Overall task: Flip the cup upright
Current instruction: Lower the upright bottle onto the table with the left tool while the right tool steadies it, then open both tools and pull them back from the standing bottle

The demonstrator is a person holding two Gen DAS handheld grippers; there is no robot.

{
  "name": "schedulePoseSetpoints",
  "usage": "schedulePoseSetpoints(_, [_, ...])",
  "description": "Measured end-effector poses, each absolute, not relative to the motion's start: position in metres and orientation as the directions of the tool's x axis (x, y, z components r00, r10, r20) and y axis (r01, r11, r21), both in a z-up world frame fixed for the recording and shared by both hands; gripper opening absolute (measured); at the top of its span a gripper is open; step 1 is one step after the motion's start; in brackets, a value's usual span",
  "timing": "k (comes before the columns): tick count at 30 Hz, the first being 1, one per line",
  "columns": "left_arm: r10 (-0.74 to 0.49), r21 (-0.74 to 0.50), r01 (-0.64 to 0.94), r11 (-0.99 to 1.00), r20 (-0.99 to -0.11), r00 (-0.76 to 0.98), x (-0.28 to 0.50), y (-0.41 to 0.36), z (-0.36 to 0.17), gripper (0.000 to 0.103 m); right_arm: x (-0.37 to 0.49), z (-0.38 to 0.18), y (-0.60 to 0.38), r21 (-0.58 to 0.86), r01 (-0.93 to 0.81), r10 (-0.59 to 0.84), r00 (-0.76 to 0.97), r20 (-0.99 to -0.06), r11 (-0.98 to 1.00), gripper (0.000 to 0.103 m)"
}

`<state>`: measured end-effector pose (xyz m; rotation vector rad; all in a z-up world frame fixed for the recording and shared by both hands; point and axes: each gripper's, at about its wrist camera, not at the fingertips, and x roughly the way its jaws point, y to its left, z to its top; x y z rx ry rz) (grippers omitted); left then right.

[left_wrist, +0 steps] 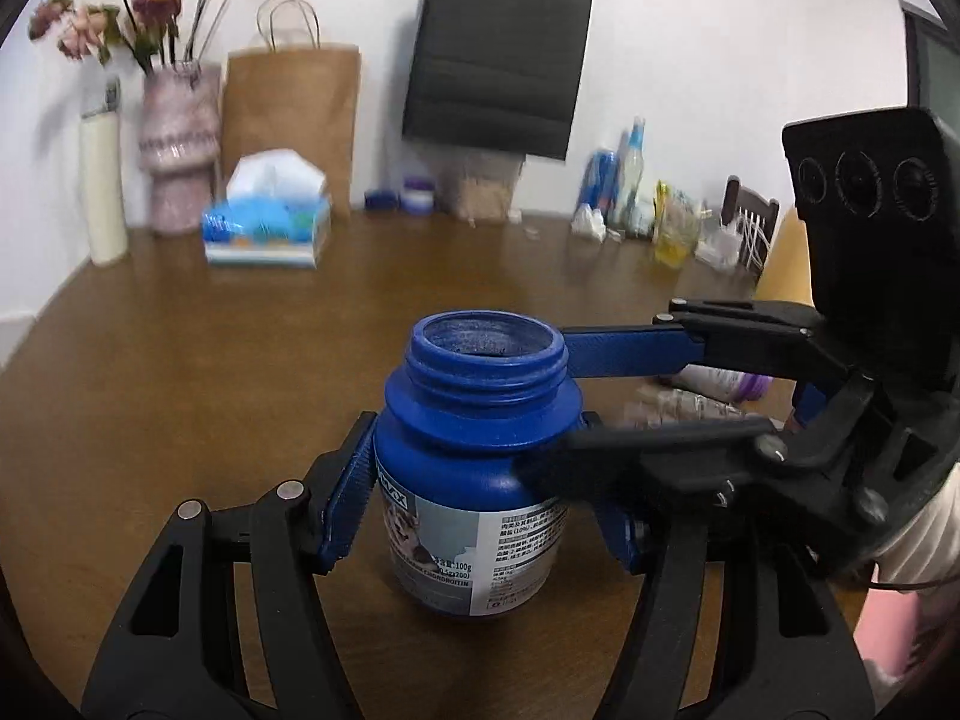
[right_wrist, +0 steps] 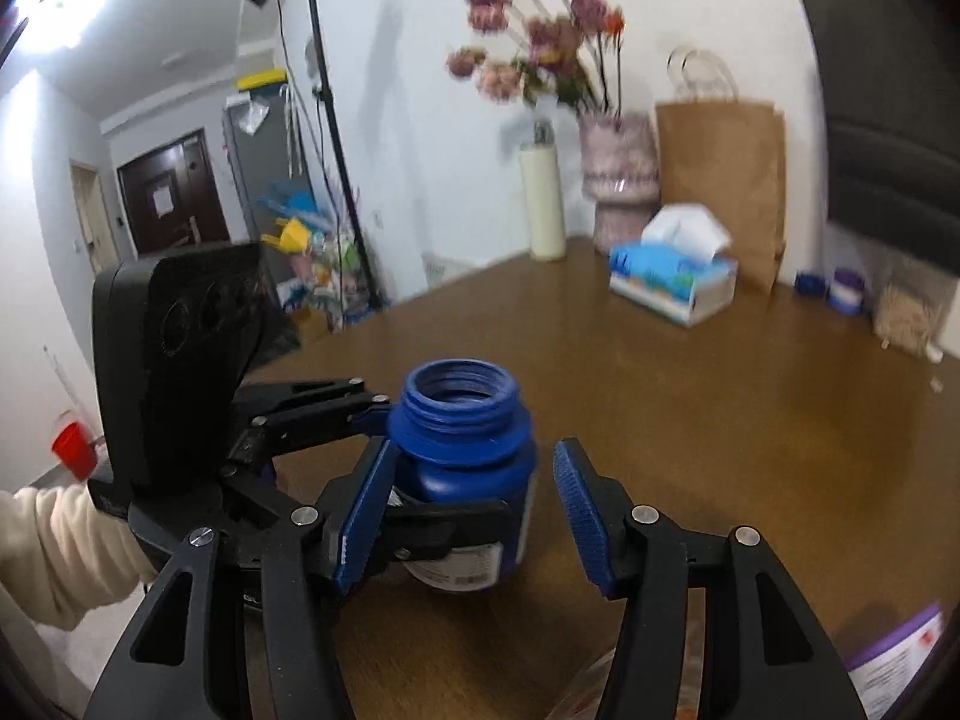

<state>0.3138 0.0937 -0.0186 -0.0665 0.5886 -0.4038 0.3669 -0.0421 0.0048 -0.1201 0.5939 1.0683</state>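
Blue plastic bottle (left_wrist: 474,468), serving as the cup: stands upright on the brown bench (left_wrist: 180,390), open threaded mouth up, label facing the left view.

Left tool (left_wrist: 480,510): its pads sit at the bottle's two flanks, seemingly in contact; firm clamping cannot be confirmed.

Right tool (right_wrist: 474,516): pads spread apart to either side of the bottle, the near one close, the other clear of it. In the left view its fingers (left_wrist: 624,348) straddle the neck and shoulder.

Step in hand, judged: release after setting down. Advice: confirm the base sits flat, open the left tool evenly so neither pad drags, then draw both tools straight back, keeping clear of the neck to avoid tipping.

Tissue box (left_wrist: 267,234): well apart, no obstruction.
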Motion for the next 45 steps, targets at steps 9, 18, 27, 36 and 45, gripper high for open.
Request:
schedulePoseSetpoints(9, [-0.380,-0.181,0.341,0.923,-0.583,0.718,0.305,0.085,-0.025,0.064,0.358,0.000,-0.035,0.180,-0.843,0.763,0.341,-0.548,0.506,0.054])
schedulePoseSetpoints(18, [-0.376,-0.190,0.330,0.925,-0.587,0.717,0.292,0.093,-0.025,0.080,0.358,0.001,-0.040,0.140,-0.804,0.720,0.422,-0.551,0.578,0.054])
schedulePoseSetpoints(27, [-0.344,-0.184,0.293,0.938,-0.578,0.740,0.279,0.095,-0.020,0.094,0.347,0.012,-0.059,0.197,-0.791,0.755,0.431,-0.494,0.580,0.056])
schedulePoseSetpoints(36, [-0.188,-0.150,0.130,0.980,-0.494,0.849,0.227,0.094,0.012,0.103,0.308,0.041,-0.140,0.151,-0.660,0.647,0.618,-0.447,0.736,0.089])
schedulePoseSetpoints(45, [-0.082,-0.127,0.032,0.991,-0.415,0.906,0.182,0.072,0.036,0.103,0.267,0.048,-0.208,0.125,-0.438,0.442,0.765,-0.469,0.890,0.089])
